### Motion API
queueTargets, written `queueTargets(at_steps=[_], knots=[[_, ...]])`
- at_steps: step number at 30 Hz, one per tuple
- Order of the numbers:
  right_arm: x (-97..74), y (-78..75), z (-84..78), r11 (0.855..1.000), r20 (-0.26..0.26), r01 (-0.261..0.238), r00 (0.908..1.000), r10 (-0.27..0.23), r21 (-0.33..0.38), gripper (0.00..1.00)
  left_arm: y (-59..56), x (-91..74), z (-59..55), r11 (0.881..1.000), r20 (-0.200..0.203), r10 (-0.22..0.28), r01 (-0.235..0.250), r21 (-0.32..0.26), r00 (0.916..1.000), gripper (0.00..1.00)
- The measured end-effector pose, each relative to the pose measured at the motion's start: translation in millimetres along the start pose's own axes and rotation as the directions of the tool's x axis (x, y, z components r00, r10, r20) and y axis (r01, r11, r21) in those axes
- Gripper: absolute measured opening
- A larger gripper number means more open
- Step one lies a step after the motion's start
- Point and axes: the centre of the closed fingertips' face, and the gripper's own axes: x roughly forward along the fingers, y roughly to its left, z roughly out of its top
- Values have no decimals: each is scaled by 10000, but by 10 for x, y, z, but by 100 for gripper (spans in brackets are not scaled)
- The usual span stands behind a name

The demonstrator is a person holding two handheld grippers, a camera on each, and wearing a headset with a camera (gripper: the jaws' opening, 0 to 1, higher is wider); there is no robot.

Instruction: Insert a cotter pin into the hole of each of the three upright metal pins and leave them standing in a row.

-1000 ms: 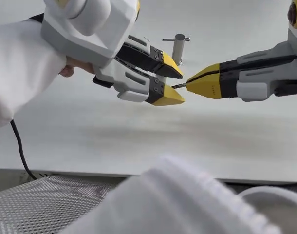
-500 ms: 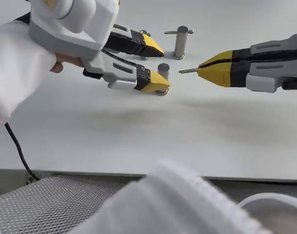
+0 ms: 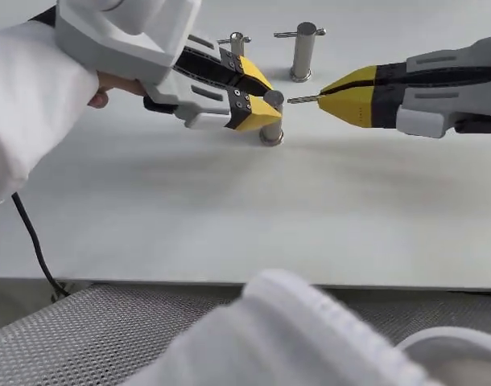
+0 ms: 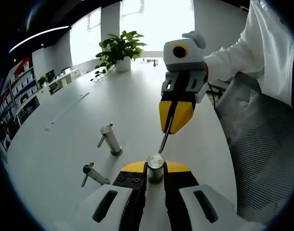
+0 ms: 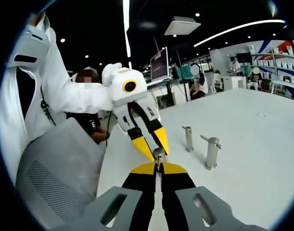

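Left gripper (image 3: 266, 103) newly clamped on upright pin (image 3: 272, 130), cotter pin (image 3: 302, 100) tip just beside.

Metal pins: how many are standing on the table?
3. One pin is clamped in the left gripper, facing the cotter pin in the right gripper. Behind it on the table stand a left pin and a right pin, each with a cotter pin through it.
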Motion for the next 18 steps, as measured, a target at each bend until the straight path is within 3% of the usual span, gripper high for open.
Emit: queueTargets(at_steps=[18], knots=[[102,18,46,9999,495,-5,9988,-2,154,0,-10,1,-13,9998,-60,14,-15,-185,10000,11]])
